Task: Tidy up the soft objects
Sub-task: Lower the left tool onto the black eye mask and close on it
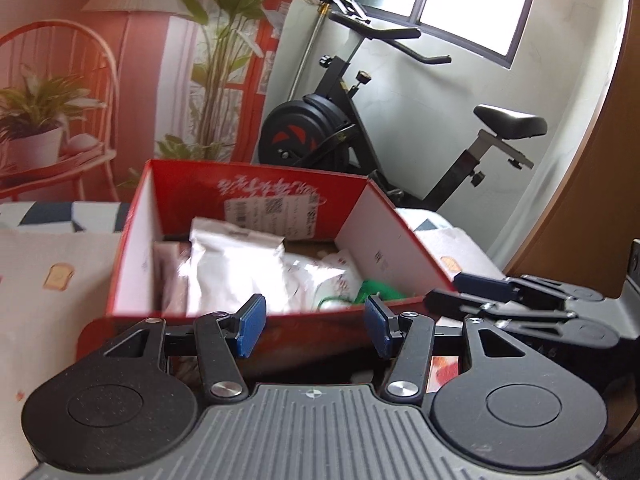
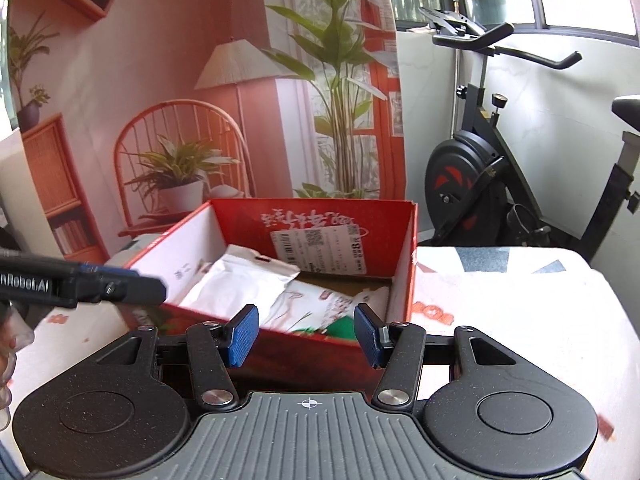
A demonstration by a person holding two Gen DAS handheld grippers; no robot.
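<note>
A red cardboard box with white inner walls stands open on the table; it also shows in the right wrist view. Inside lie a silvery white pouch, a printed white packet and something green. The same pouch and packet show in the right wrist view. My left gripper is open and empty just in front of the box's near wall. My right gripper is open and empty at the near wall too, and shows from the side in the left wrist view.
The table wears a white cloth with small prints. A black exercise bike stands behind the table on the right. A printed backdrop of a chair, lamp and plants hangs behind the box.
</note>
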